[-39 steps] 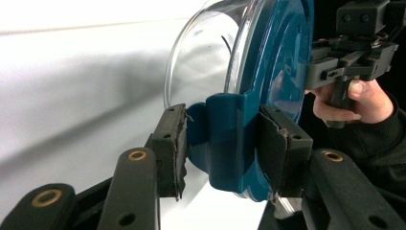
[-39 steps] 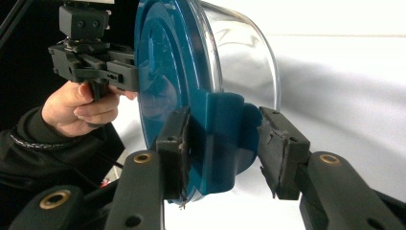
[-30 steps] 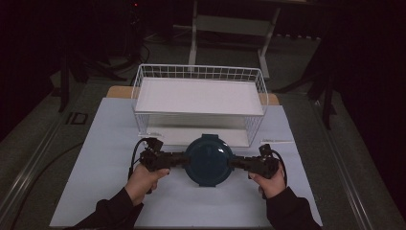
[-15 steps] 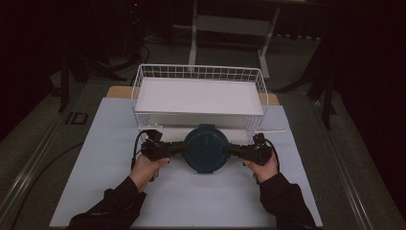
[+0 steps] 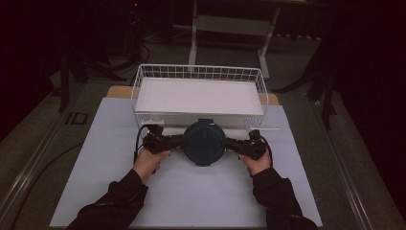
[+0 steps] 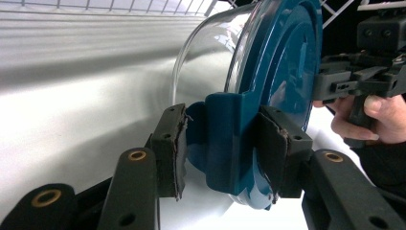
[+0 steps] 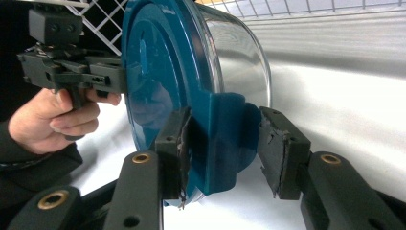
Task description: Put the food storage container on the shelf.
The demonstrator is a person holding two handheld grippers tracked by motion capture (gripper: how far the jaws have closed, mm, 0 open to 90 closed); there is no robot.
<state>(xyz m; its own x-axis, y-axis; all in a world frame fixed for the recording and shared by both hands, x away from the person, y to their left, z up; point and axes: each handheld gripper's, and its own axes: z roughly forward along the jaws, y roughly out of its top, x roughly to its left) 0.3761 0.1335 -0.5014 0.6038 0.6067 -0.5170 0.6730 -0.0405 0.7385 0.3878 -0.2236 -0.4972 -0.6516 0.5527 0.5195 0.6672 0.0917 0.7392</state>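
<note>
A round clear glass container with a dark blue lid (image 5: pixel 204 142) hangs between my two grippers, just in front of the white wire basket (image 5: pixel 198 72). My left gripper (image 5: pixel 179 140) clamps the lid's side tab (image 6: pixel 225 139) between both pads. My right gripper (image 5: pixel 229 142) grips the opposite tab (image 7: pixel 225 139) the same way. In the left gripper view the glass bowl (image 6: pixel 206 52) bulges behind the lid, and the right gripper (image 6: pixel 359 76) shows at the far rim. The right gripper view shows the blue lid (image 7: pixel 158 62) with the left gripper (image 7: pixel 72 72) beyond it.
The basket has a white liner (image 5: pixel 198 96) and stands at the back of a white mat (image 5: pixel 110 191) on the table. A thin white stick (image 5: pixel 268 128) lies by the basket's front right corner. Dark floor and stand legs (image 5: pixel 230 24) surround the table.
Both hands and the container have moved away from the person, toward the basket's front wall, and a little lower. Both grips stayed on the lid.
</note>
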